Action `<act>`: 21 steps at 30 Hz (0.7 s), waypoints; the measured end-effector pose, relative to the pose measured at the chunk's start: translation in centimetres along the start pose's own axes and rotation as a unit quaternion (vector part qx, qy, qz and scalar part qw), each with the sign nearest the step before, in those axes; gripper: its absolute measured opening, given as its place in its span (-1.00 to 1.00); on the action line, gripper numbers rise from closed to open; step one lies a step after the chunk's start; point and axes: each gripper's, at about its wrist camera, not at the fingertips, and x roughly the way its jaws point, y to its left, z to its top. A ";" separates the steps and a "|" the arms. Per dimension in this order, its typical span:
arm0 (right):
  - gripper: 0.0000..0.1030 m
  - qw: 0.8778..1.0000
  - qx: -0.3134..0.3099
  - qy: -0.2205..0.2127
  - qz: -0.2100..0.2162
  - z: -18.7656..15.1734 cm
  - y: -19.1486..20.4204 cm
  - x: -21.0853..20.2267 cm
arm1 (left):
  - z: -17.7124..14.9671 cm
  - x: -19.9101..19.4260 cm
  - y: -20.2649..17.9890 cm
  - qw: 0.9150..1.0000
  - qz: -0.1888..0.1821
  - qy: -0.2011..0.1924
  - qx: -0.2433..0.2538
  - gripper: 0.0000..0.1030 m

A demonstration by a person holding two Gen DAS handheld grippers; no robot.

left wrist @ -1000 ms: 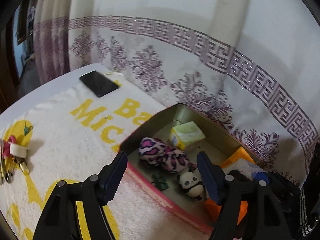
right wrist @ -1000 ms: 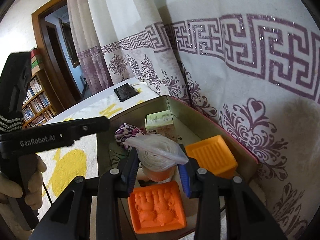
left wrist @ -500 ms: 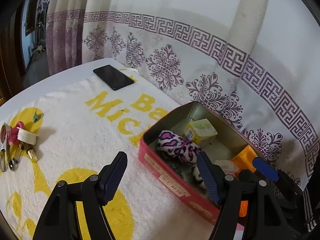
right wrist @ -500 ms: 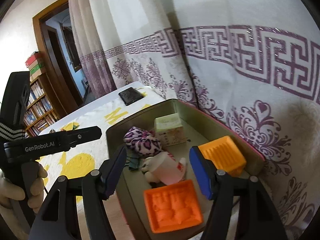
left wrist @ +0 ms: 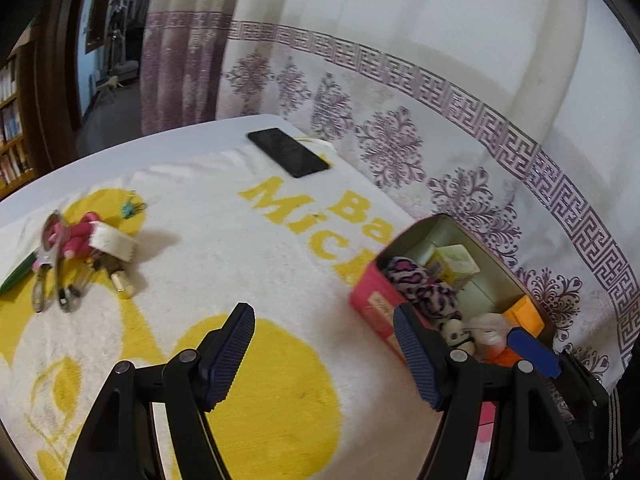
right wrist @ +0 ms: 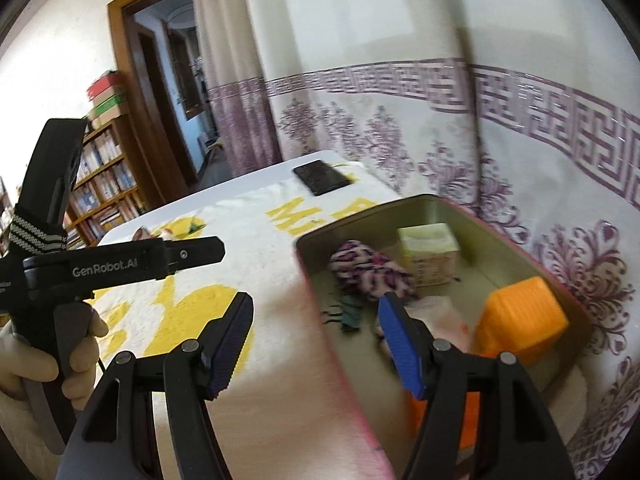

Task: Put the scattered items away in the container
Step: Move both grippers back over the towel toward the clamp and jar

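Note:
A red tin box (left wrist: 374,304) (right wrist: 360,216) stands at the towel's right side. It holds a leopard-print pouch (left wrist: 420,284) (right wrist: 368,270), a small green carton (right wrist: 430,248), orange moulds (right wrist: 520,316), a panda figure (left wrist: 458,338) and a bagged cup (left wrist: 490,330). A pile of scattered items (left wrist: 80,248) lies far left: scissors, a pink thing, a white tape roll, small bottles. My left gripper (left wrist: 324,356) is open and empty over the towel. My right gripper (right wrist: 316,340) is open and empty over the box's near-left rim.
A black phone (left wrist: 288,152) (right wrist: 324,176) lies at the table's far edge. A patterned curtain (left wrist: 440,120) hangs right behind the box. A green clip (left wrist: 130,208) lies beside the pile. A bookshelf (right wrist: 104,188) and doorway stand beyond the table.
My right gripper opened and let the bagged cup go into the box, then drew back leftward. My left gripper pulled away from the box toward the left over the towel.

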 end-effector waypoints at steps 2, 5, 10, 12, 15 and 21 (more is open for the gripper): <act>0.35 1.000 -0.006 0.006 0.010 0.0 1.0 0.5 | -0.1 -0.5 1.3 1.000 0.008 -0.004 -0.009 0.43; 0.35 0.999 -0.011 0.017 0.027 -0.1 2.4 1.4 | -0.5 -1.2 3.3 0.999 0.023 -0.007 -0.025 0.43; 0.35 0.998 -0.022 0.036 0.050 -0.2 4.4 2.7 | -1.3 -2.1 6.8 0.997 0.050 -0.008 -0.050 0.43; 0.35 0.997 -0.025 0.044 0.058 -0.1 5.2 3.2 | -1.5 -2.5 8.2 0.996 0.061 -0.009 -0.058 0.43; 0.35 0.996 -0.028 0.051 0.066 0.1 6.0 3.9 | -1.7 -3.2 10.4 0.994 0.080 -0.013 -0.072 0.43; 0.35 0.994 -0.042 0.064 0.077 -0.2 7.6 4.8 | -1.8 -4.2 15.3 0.987 0.120 -0.019 -0.108 0.43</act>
